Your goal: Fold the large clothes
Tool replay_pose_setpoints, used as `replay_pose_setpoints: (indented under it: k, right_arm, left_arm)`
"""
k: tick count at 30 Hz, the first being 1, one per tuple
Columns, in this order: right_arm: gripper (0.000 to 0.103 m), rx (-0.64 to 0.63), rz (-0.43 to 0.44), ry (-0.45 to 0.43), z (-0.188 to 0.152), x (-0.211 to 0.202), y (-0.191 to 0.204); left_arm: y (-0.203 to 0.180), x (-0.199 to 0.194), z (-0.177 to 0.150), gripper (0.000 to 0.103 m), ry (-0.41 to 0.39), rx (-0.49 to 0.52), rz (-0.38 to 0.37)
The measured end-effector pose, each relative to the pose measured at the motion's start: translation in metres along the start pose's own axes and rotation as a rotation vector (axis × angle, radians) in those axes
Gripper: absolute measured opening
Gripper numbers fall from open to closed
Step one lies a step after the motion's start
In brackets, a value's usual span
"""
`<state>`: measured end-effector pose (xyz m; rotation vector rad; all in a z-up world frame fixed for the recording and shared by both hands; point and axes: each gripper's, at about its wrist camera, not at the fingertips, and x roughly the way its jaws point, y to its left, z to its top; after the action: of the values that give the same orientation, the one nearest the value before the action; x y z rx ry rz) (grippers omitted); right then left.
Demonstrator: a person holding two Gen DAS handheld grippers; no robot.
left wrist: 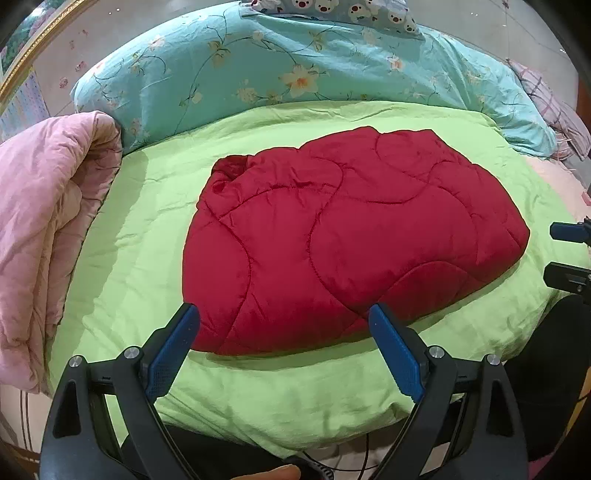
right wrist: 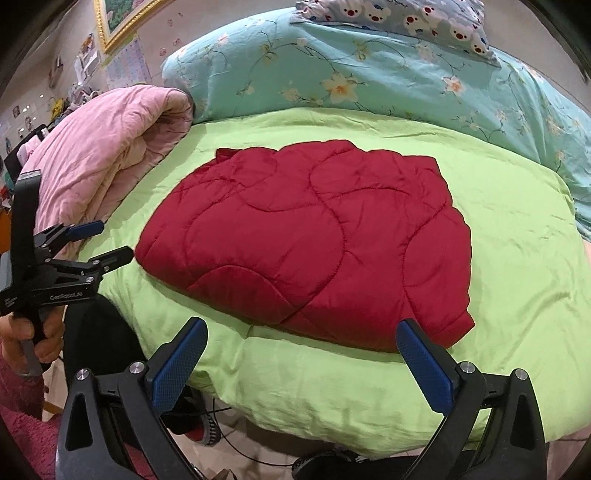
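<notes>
A red quilted garment (left wrist: 340,236) lies folded into a compact bundle on a light green quilt (left wrist: 140,236). It also shows in the right wrist view (right wrist: 314,240) on the same green quilt (right wrist: 517,258). My left gripper (left wrist: 284,314) is open and empty, fingers spread just before the bundle's near edge. My right gripper (right wrist: 303,328) is open and empty, at the bundle's near edge. The left gripper also shows in the right wrist view (right wrist: 110,240), open, left of the bundle. The right gripper's fingertips (left wrist: 565,232) show at the right edge of the left wrist view.
A pink folded quilt (left wrist: 44,229) lies at the left. A teal floral quilt (left wrist: 295,66) is piled behind, with a bear-print pillow (left wrist: 351,11) on top. A plaid cloth (left wrist: 546,96) is at the far right. Cables (right wrist: 229,446) hang below the bed's near edge.
</notes>
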<state>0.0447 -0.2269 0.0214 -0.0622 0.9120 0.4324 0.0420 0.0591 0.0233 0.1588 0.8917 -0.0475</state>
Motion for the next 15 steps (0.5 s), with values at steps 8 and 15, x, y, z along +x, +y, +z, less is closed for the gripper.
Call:
replay_pose_setpoints:
  k: [8,15]
  right_arm:
    - [0.103,0.047,0.015,0.014,0.004,0.018,-0.01]
    - [0.103,0.055,0.017,0.022,0.006,0.03,-0.011]
  left_arm:
    - [-0.002,0.011,0.004,0.093,0.004,0.003,-0.012]
    - [0.001,0.019,0.01,0.093,-0.002,-0.017,-0.02]
